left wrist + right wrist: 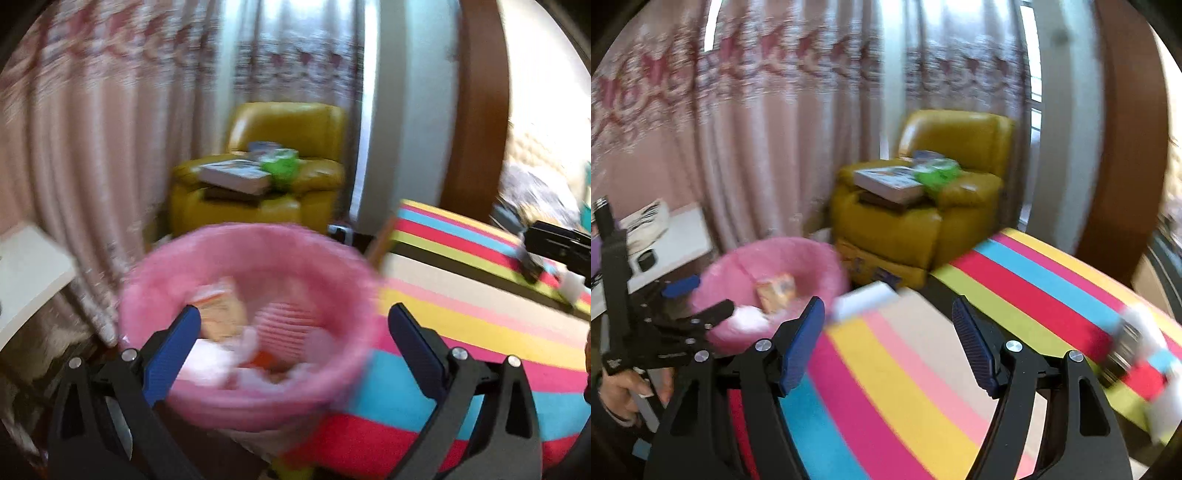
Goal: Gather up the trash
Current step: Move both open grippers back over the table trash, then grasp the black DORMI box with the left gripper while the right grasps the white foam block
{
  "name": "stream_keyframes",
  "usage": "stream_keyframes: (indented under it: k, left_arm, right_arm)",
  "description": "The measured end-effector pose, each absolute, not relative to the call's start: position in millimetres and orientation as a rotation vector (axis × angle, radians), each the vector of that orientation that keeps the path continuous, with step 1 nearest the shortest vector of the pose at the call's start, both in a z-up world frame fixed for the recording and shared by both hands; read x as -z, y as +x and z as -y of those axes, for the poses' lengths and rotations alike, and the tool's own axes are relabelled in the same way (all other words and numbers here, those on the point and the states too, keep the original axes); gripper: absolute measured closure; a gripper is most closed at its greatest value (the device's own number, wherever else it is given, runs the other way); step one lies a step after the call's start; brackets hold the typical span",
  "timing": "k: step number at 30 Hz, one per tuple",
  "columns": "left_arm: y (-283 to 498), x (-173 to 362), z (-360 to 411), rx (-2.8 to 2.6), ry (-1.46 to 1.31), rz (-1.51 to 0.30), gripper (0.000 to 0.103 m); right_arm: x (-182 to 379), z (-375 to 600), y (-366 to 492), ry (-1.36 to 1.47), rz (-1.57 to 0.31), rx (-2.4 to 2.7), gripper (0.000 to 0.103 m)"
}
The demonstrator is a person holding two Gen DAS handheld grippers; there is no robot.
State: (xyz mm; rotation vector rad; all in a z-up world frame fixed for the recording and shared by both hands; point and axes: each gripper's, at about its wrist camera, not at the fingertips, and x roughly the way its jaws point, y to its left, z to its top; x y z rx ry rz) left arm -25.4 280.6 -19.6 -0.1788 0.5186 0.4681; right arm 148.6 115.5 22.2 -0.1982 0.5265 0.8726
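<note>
The left claw [293, 326] is seen released, nothing between its blue pads, at lower centre over the round pink-lined trash bin [236, 391], in which an orange packet [221, 314] lies. The right claw [888, 338] is likewise spread and empty above the rainbow-striped tabletop [923, 387].

Nothing is reading clearly for you here: motion blur is smearing every surface. The book [888, 181] lying on the yellow armchair [923, 221] is showing a printed cover, and the orange packet [775, 291] in the pink bin [240, 314] is carrying print, but neither is legible
</note>
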Motion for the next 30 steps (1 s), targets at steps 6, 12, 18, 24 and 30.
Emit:
stream_keyframes:
  k: [6, 12, 18, 24, 30]
  left_arm:
    - [34, 24, -193, -0.208, -0.081, -0.600, 0.005]
    - [88, 23, -140, -0.090, -0.085, -0.615, 0.005]
    - [159, 23, -88, 0.030, -0.146, -0.672, 0.005]
    - [225, 34, -46, 0.077, -0.105, -0.735, 0.005]
    - [263, 44, -27, 0.081, -0.102, -0.770, 0.005]
  right_arm:
    - [4, -7, 188, -0.146, -0.585, -0.606, 0.034]
    - [23, 94, 221, -0.098, -0.614, -0.391, 0.031]
    - [39, 159, 258, -0.064, -0.672, -0.304, 0.025]
    - [49, 162, 284, -0.081, -0.726, -0.348, 0.020]
    - [52, 146, 303, -0.129, -0.745, -0.380, 0.020]
